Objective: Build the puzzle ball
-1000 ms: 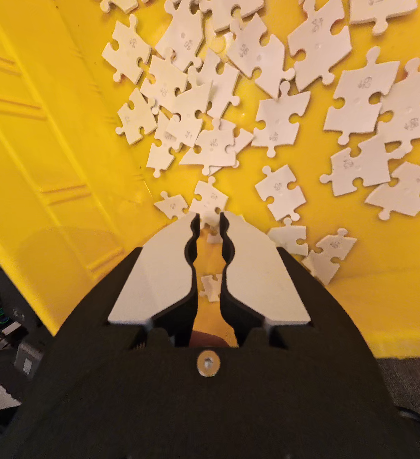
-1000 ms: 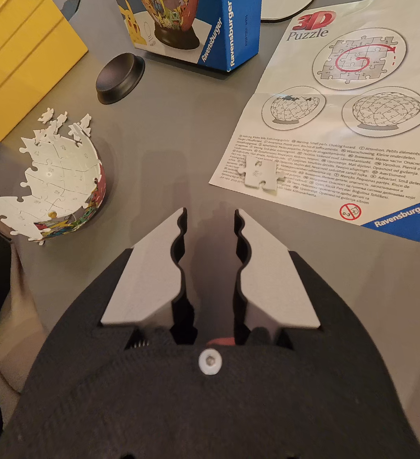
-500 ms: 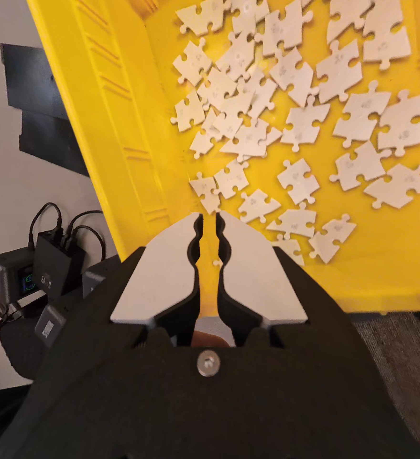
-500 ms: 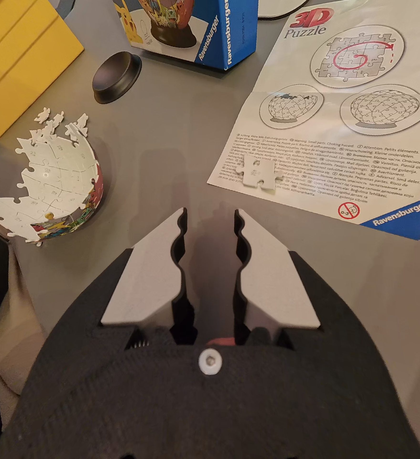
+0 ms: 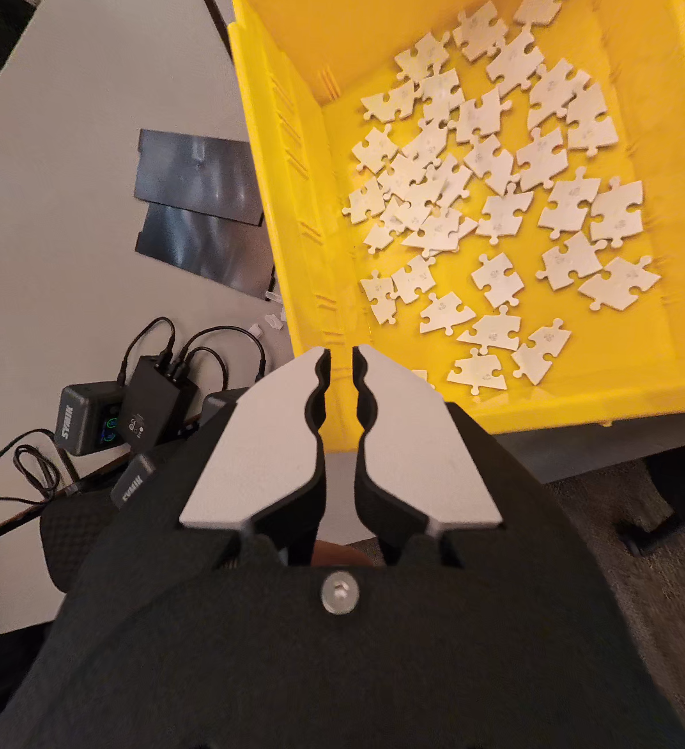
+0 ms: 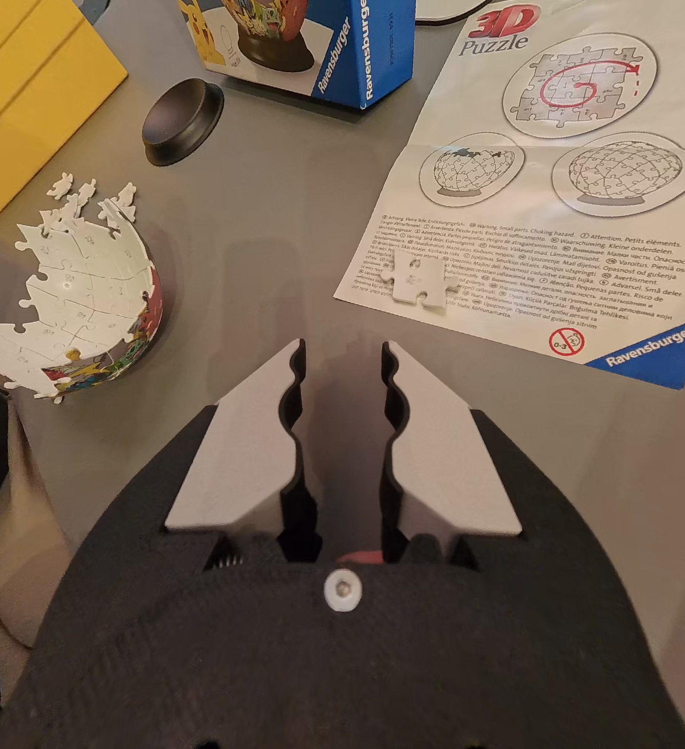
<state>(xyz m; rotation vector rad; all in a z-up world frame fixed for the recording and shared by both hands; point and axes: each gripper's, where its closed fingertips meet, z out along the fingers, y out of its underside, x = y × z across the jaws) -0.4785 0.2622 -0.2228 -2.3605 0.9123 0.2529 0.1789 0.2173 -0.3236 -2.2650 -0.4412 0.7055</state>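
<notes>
One partly built puzzle ball (image 6: 77, 300) lies on its side on the grey surface (image 6: 292, 227), white inner faces toward us, well apart from the single loose piece (image 6: 417, 283) resting on the instruction leaflet (image 6: 555, 202). We judge the shell under half done.

Change over the last second: the left gripper (image 5: 340, 356) has backed up and out of the yellow bin (image 5: 292, 202), from low among the loose white pieces (image 5: 494, 194) to a point over the bin's near corner. Its jaws stand a narrow slit apart with nothing between them, so we read the reach as an empty withdrawal. No piece gained.

Right gripper (image 6: 342, 352) has barely shifted; jaws spread, empty, above bare surface, short of the leaflet piece. That piece looks the nearest candidate for fitting.

Beyond: black stand (image 6: 182, 117), blue puzzle box (image 6: 312, 40).
</notes>
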